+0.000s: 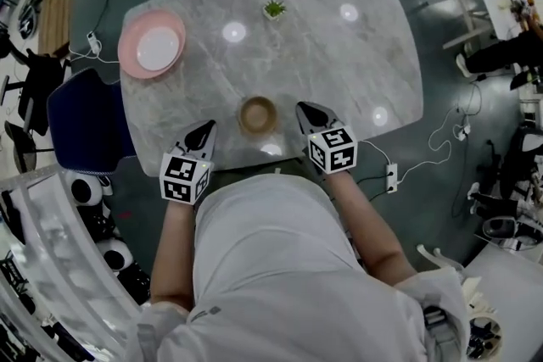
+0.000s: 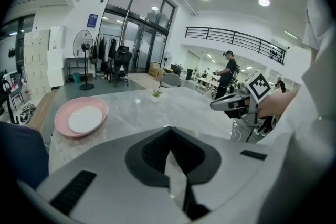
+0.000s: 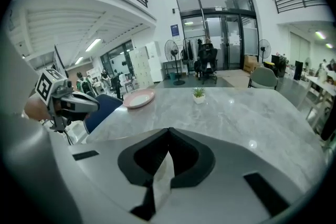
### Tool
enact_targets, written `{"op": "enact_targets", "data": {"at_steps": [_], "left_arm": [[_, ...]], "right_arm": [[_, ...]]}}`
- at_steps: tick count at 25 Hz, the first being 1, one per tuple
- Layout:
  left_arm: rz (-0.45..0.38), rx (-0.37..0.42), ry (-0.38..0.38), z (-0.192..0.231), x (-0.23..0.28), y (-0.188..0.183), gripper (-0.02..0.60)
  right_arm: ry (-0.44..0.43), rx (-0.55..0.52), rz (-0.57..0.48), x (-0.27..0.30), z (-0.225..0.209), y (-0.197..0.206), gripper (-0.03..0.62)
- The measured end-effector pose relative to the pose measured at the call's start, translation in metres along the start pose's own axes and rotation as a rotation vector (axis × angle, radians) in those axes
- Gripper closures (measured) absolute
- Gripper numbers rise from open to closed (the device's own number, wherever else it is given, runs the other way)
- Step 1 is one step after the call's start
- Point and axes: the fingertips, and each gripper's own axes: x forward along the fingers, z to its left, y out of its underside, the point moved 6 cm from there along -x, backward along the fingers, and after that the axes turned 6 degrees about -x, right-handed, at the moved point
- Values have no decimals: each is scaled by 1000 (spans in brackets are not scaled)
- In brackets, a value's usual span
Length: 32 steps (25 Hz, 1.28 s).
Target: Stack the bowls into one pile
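- The grey, veined marble desk (image 1: 339, 72) is a rounded oblong with a polished top that mirrors the ceiling lamps as bright spots.
- A small round brown bowl (image 1: 257, 114), glossy, with a paler inside, stands open side up near the desk edge closest to the person.
- A wide, shallow pink bowl (image 1: 127, 47) sits at the far left corner of the desk. A smaller white bowl (image 1: 159, 47) is nested inside it, smooth and matte-looking.
- A small green plant in a white pot (image 1: 273, 9) stands at the middle of the far edge, well apart from all three bowls.
- A dark blue chair (image 1: 81, 119) is pushed against the desk's left side, below the pink bowl. A white power strip (image 1: 391, 177) with its cable lies on the dark floor to the right.
- The left gripper (image 1: 206, 128) has its jaws closed tip to tip, with nothing between them. It hovers over the near edge, just left of the brown bowl and not touching it.
- The right gripper (image 1: 305, 108) likewise has its jaws pressed together and empty, just right of the brown bowl.
- The brown bowl lies between the two grippers. The pink and white pair sits well off to the far left, with bare marble between.
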Motion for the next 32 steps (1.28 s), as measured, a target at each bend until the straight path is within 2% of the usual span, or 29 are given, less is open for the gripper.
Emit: {"op": "enact_targets", "data": {"at_steps": [5,10,17,32], "left_arm": [[-39,22,43,-4,6,-26,580],[-100,6,115,-13,5,-55,580],[-156,72,161,-26,3,-88,580],[-354,124,275,-44,-23,-140,580]], "right_arm": [[16,15,-62,-24,3,-16,583],[36,25,-124,-50,7,-32,583],[54,23,-212,-80,12,-56,583],[141,-59,-388,-131,29,-99,583]]}}
